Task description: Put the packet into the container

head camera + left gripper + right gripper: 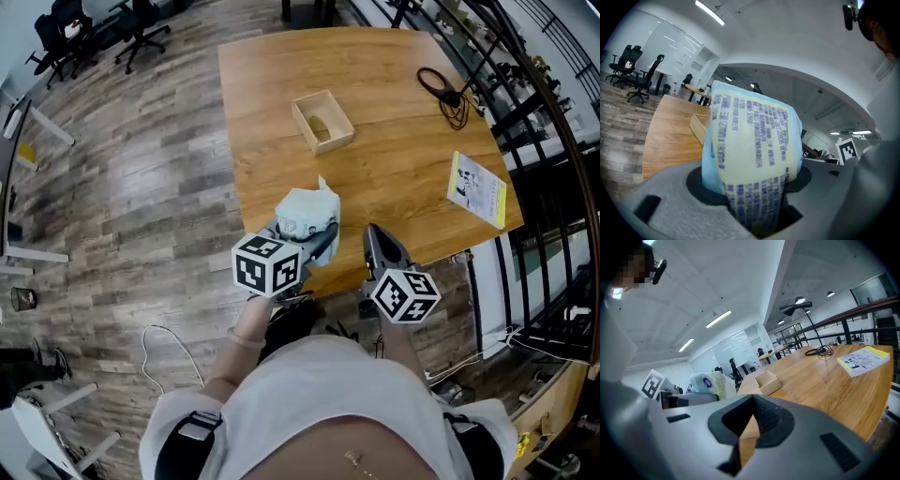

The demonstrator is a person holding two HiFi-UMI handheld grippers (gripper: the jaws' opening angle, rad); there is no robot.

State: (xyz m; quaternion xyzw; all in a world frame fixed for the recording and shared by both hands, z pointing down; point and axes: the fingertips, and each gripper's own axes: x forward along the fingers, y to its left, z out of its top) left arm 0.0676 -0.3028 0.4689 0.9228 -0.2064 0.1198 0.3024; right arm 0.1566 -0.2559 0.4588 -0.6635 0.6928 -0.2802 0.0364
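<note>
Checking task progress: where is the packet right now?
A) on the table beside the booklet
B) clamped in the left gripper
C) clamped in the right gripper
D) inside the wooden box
B: the left gripper has its jaws pressed on the packet, well short of the wooden box.

in the left gripper view, most of the container (698, 127) behind the packet (754, 145); booklet (478, 190) print too small

A bare wooden worktop (375, 159) carries an open wooden container (322, 121) near its middle, a black cable (446, 90) toward the far right corner, and a yellow-edged booklet (477, 188) along the right edge.
</note>
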